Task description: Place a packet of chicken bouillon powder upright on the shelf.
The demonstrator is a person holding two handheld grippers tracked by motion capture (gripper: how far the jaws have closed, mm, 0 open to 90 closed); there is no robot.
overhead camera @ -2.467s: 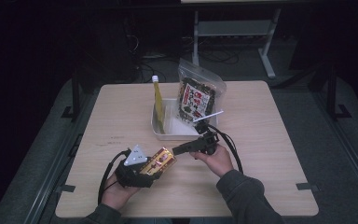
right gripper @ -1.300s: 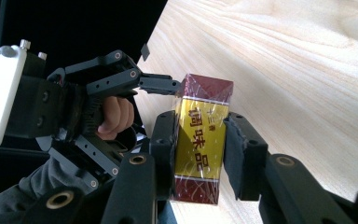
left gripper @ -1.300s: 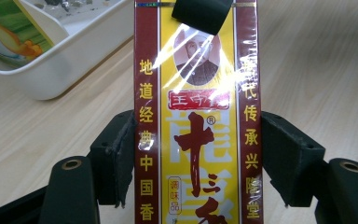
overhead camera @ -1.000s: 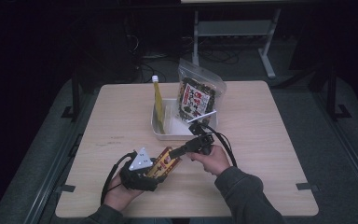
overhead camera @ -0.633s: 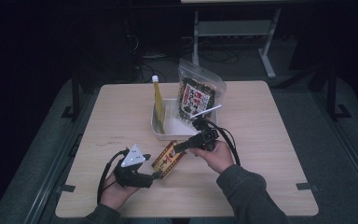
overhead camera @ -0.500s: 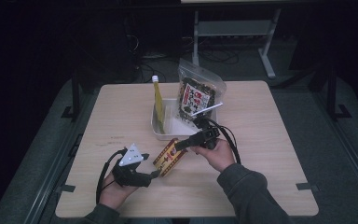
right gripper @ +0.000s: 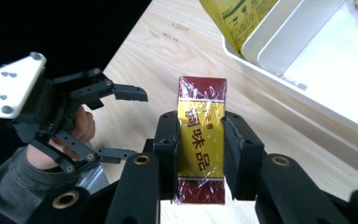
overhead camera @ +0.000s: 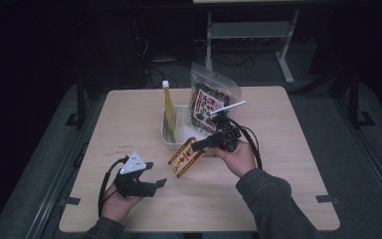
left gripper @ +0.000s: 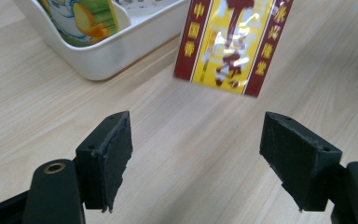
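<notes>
High view: we see the right gripper (overhead camera: 199, 145) clamped on a red-and-yellow packet (overhead camera: 184, 157) held above the table (overhead camera: 288, 149), just short of the white bin (overhead camera: 171, 141), while the left gripper (overhead camera: 151, 175) sits spread and empty nearby with bare tabletop all round. Left gripper view: our jaws stand wide apart, nothing between them, packet (left gripper: 230, 44) hanging ahead beside the bin (left gripper: 116, 46). Right gripper view: jaws pinch the packet (right gripper: 201, 140) across its middle; we judge it light, floppy, slick-wrapped, best gripped mid-body, with the bin rim (right gripper: 279, 100) the close edge.
</notes>
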